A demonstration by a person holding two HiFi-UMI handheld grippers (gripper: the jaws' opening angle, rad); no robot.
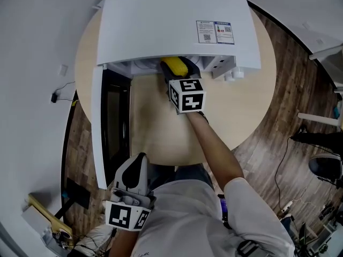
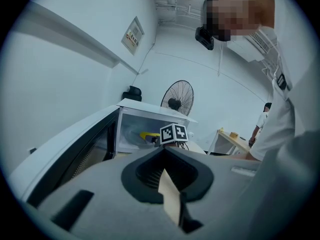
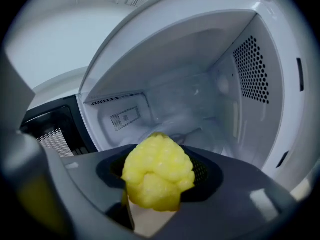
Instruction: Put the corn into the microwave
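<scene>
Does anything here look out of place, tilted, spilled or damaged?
Nothing stands out. The microwave stands level with its door open, the right gripper holds the corn at the opening, and no spill shows on the table.

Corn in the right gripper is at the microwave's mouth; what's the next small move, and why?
Probably ease the right gripper further into the microwave: the corn is clamped, the door stands open, and the cavity floor lies just ahead.
</scene>
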